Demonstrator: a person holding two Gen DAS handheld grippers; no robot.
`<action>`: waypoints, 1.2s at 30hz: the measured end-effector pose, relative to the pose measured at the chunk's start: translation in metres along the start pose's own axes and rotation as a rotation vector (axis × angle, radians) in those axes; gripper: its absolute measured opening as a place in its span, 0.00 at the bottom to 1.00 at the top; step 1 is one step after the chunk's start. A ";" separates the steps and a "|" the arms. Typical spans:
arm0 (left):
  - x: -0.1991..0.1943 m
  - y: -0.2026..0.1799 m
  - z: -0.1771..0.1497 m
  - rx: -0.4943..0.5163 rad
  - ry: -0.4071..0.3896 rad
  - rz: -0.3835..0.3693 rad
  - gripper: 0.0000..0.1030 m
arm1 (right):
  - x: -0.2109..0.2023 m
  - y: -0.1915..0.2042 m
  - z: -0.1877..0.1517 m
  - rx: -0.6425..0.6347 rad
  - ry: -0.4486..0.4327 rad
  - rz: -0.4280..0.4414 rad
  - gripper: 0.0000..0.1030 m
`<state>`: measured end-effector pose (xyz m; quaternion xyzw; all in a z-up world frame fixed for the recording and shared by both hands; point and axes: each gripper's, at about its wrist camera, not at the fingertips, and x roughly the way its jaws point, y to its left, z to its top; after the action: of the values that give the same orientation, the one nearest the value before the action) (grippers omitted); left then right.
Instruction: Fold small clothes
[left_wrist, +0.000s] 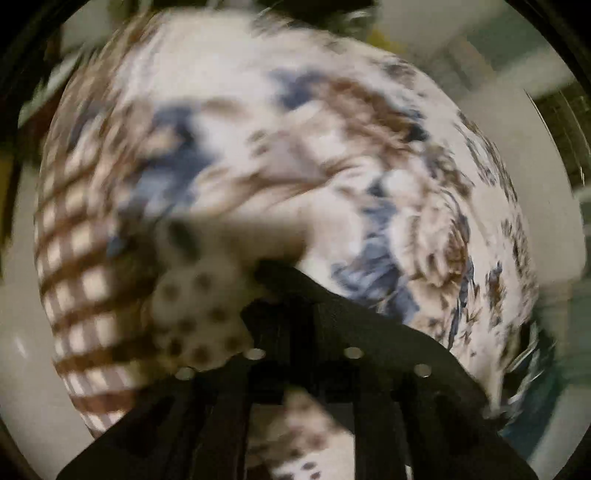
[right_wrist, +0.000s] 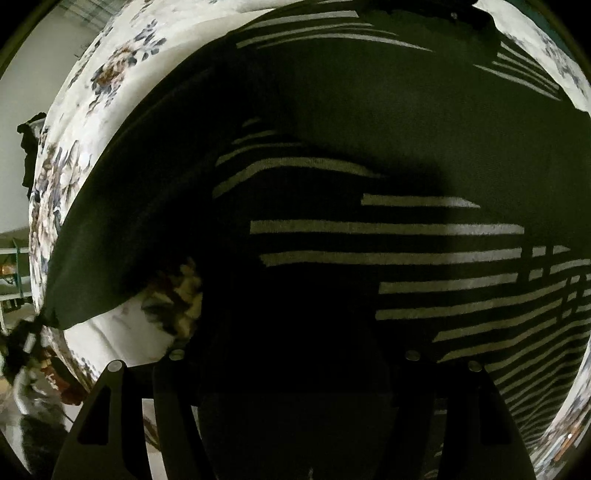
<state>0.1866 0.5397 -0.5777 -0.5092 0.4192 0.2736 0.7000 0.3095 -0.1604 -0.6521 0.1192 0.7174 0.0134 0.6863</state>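
Honestly, blurry left view. Left hand-held gripper (left_wrist: 258, 273) has jaws nearly together, seemingly pinching small cream spotted garment (left_wrist: 195, 306), bunched up beside gingham checked cloth (left_wrist: 74, 258), all over floral bedspread (left_wrist: 221, 74). Right hand-held gripper (right_wrist: 291, 369) has jaws apart, nothing between them, hovering over dark striped garment (right_wrist: 369, 110) spread flat on floral bedspread (right_wrist: 110, 74). Fabric likely light, floppy, no stiffness: sags wherever unsupported. Best hold judged at corners or hem edges, pinching single layer, not bunched middle.

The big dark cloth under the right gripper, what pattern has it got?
The dark cloth has pale horizontal stripes, clearest in the right wrist view.
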 end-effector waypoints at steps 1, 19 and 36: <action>-0.006 0.010 -0.004 -0.035 -0.008 -0.024 0.21 | -0.002 -0.006 -0.003 0.003 -0.002 0.002 0.66; -0.001 -0.005 -0.006 -0.094 -0.111 -0.084 0.70 | 0.013 -0.016 0.007 0.061 -0.007 0.005 0.69; 0.012 -0.046 0.052 0.111 -0.087 -0.007 0.17 | 0.033 -0.014 0.016 0.107 0.019 -0.002 0.69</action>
<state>0.2462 0.5728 -0.5590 -0.4588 0.4011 0.2693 0.7457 0.3225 -0.1704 -0.6876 0.1550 0.7236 -0.0245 0.6722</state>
